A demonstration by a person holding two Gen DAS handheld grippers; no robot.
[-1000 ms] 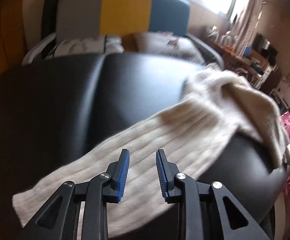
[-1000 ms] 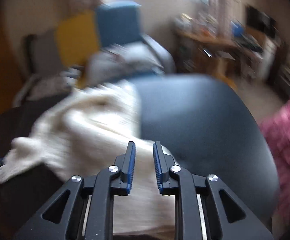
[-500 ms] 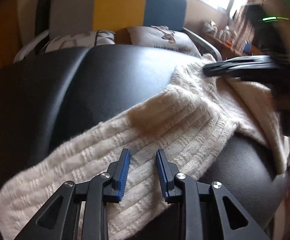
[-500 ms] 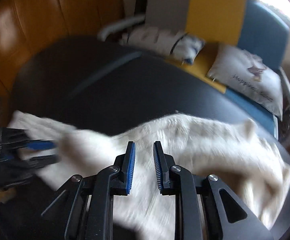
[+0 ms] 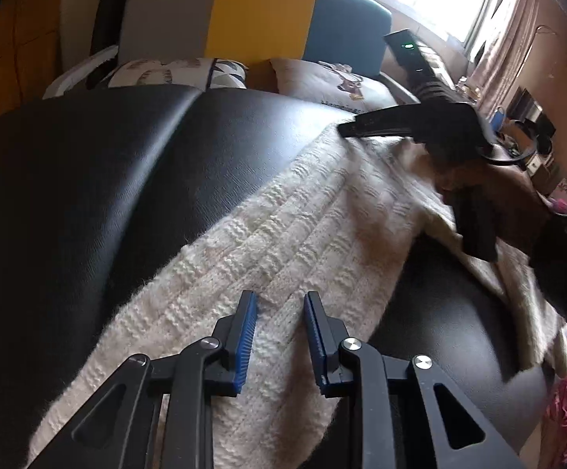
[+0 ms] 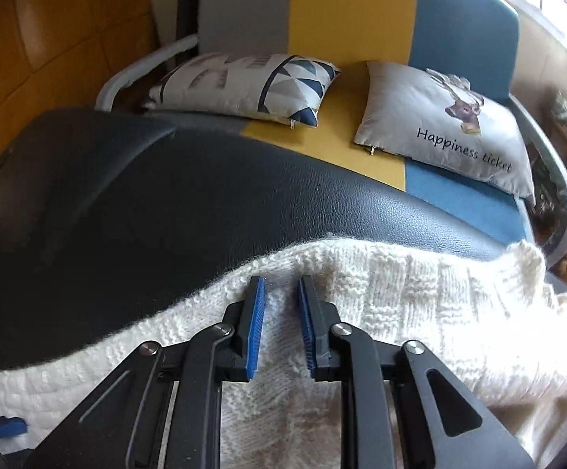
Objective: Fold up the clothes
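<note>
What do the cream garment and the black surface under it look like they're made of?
Cream garment: looks like chunky knit wool or acrylic, matte and fuzzy, with raised ribbed blocks and stray fibres along its edge. Black surface: looks like leather or faux leather, with a pebbled grain, soft sheen and a stitched seam.

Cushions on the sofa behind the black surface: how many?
2. A geometric blue-and-white patterned cushion lies left; a grey cushion printed "Happiness ticket" lies right, apart from it. Others may be hidden beyond view.

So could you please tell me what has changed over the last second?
The right hand-held gripper swung left to the cream sweater's far edge. The left hand-held gripper eased forward along the sleeve. Both stay open, gripping nothing; the sweater stays spread on the black cushion.
</note>
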